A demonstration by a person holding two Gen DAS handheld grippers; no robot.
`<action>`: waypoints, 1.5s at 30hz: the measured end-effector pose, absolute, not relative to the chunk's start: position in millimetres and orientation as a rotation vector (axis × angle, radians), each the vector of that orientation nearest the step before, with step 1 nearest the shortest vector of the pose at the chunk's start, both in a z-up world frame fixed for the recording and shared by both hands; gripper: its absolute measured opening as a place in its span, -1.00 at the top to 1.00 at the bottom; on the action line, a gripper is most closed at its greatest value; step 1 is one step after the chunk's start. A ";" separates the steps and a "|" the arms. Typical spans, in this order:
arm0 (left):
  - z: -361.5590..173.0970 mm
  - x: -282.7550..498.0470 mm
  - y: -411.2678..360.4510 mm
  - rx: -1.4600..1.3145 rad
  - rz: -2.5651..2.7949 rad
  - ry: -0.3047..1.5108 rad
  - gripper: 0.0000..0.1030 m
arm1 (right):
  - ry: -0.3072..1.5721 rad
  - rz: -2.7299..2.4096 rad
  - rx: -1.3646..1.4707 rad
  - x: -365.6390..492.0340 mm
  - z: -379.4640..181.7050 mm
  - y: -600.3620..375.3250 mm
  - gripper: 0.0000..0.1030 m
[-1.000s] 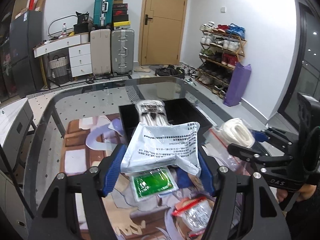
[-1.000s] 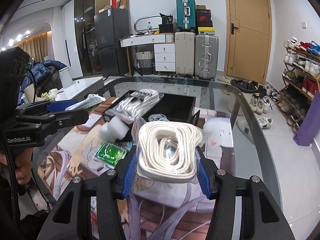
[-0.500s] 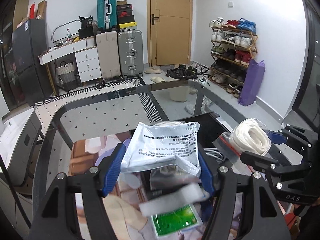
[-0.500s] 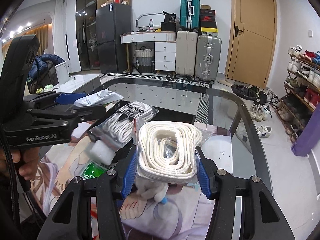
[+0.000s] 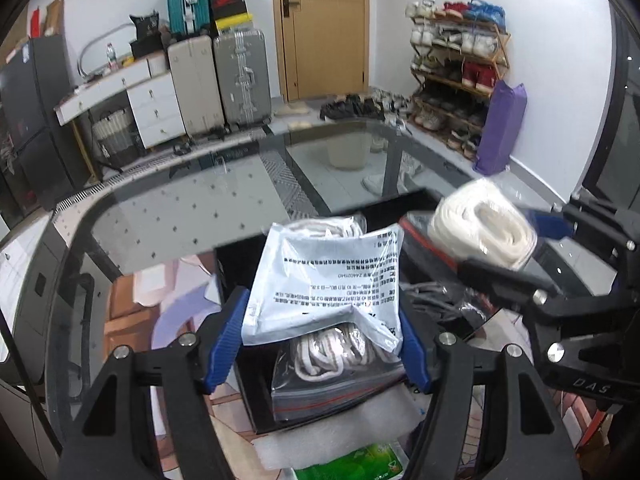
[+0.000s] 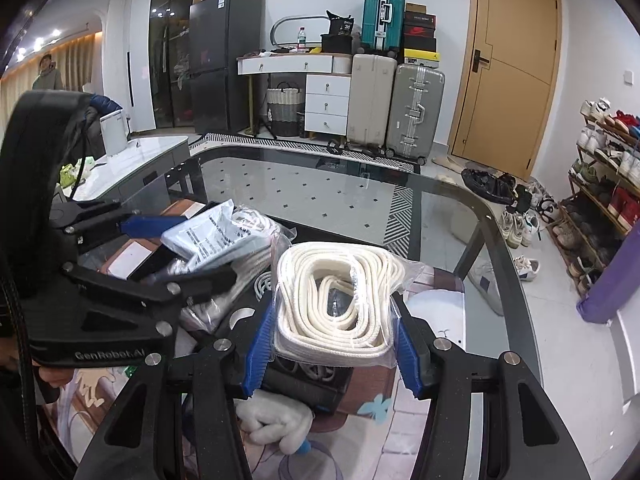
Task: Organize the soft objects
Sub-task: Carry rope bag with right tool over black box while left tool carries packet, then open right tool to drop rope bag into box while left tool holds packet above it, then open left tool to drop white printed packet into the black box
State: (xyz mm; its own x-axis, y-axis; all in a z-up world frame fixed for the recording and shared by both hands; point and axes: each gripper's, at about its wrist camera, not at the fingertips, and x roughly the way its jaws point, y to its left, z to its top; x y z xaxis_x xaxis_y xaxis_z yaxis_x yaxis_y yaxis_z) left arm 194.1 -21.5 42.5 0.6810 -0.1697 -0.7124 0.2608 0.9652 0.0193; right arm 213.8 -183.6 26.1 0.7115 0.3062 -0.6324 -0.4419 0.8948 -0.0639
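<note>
The left gripper (image 5: 322, 340) has its jaws clamped on a grey printed pouch (image 5: 326, 284), held in the air over the black box (image 5: 256, 384) near the middle of the glass surface (image 5: 180, 216). Inside the box lies a clear bag of cord (image 5: 332, 364). The right gripper (image 6: 334, 344) has its jaws closed on a clear bag of white rope (image 6: 336, 300) (coiled flat), held above the same box's right side. A green packet (image 5: 360, 466) lies by the surface's near edge.

White rope coil (image 6: 336, 300), grey printed packet (image 5: 324, 284), black box (image 5: 256, 396).
</note>
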 end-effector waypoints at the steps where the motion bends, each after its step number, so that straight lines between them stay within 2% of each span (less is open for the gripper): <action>1: 39.7 195.1 -22.4 0.129 -0.242 0.794 -0.30 | 0.660 0.415 -0.220 214.9 24.6 -182.1 -0.04; 28: 50.7 191.8 -5.3 0.141 -0.208 0.762 -0.30 | 0.694 0.496 -0.284 244.3 2.0 -155.6 -0.07; 34: 48.5 190.9 -1.6 0.120 -0.214 0.766 -0.30 | 0.645 0.489 -0.276 236.8 5.2 -166.7 -0.36; 36: 49.7 189.9 -2.1 0.115 -0.217 0.762 -0.30 | 0.617 0.464 -0.268 231.3 11.6 -172.4 -0.76; 41: 49.8 189.8 -11.0 0.114 -0.251 0.759 -0.30 | 0.587 0.413 -0.213 216.4 22.4 -195.3 -0.89; 45: 42.3 197.0 -20.1 0.116 -0.262 0.783 -0.31 | 0.602 0.390 -0.187 205.4 20.1 -208.4 -0.91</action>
